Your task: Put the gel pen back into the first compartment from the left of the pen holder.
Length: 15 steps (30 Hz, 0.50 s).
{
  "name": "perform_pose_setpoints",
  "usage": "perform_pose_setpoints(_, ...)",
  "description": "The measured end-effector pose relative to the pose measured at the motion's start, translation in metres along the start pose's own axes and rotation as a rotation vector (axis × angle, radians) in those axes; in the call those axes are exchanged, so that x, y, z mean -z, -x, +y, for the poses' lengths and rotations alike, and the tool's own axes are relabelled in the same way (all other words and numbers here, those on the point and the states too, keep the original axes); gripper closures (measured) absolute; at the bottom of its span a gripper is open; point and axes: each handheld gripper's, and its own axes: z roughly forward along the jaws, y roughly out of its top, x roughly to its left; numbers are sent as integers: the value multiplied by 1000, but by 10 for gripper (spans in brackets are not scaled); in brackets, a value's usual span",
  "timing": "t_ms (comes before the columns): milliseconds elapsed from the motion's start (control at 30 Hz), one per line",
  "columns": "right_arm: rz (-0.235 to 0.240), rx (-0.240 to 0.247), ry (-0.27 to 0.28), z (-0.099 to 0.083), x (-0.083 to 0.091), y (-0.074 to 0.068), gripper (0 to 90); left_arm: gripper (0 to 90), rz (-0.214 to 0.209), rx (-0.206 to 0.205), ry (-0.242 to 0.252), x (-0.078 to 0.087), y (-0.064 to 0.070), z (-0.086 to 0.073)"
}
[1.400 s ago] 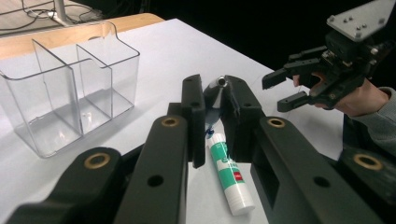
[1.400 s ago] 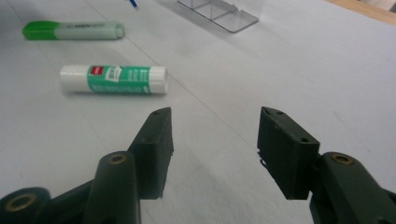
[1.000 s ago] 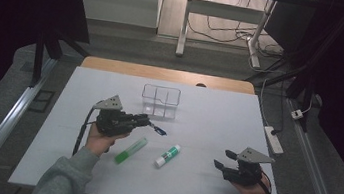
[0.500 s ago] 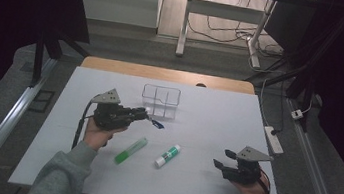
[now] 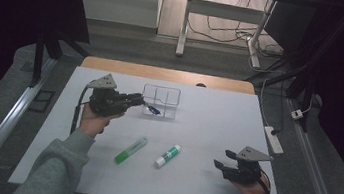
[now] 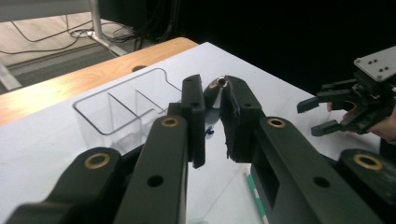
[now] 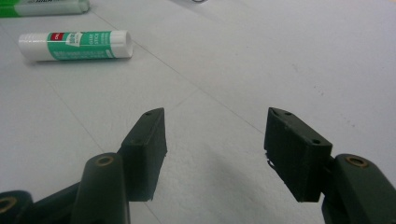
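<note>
Left gripper [image 5: 135,99] — jaws pinched on a small blue-capped pen [image 5: 152,108], held off the table. In the left gripper view the pen's dark barrel with its metal-ringed end [image 6: 219,84] sticks up between the pads; a speck of blue shows below them. In the high view the blue end juts out to the right of the jaws, long axis running left to right and dipping slightly toward the near side.

Key relation: the pen's free end sits at the near-left corner of the clear divided tray [image 5: 161,101], seemingly over or just inside its left compartment — cannot tell whether it touches the wall. The tray lies right of the claw and a little farther off, so the next move is likely a short carry rightward and a release into a compartment.

Right gripper [image 5: 225,167] — jaws spread, holding nothing, low over the bare white table [image 5: 217,123] at the near right, well apart from the tray.

Between the hands, nearer the person: a green highlighter [image 5: 131,150] and a green-labelled glue stick [image 5: 167,156], both lying flat, angled alike. The glue stick is the nearer one to the right gripper.
</note>
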Motion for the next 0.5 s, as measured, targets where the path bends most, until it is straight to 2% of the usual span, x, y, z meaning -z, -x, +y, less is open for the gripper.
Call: perform_pose_setpoints(500,0,8,-15,0,-2,0,383,785,66,-2,-25,-2,-22,21)
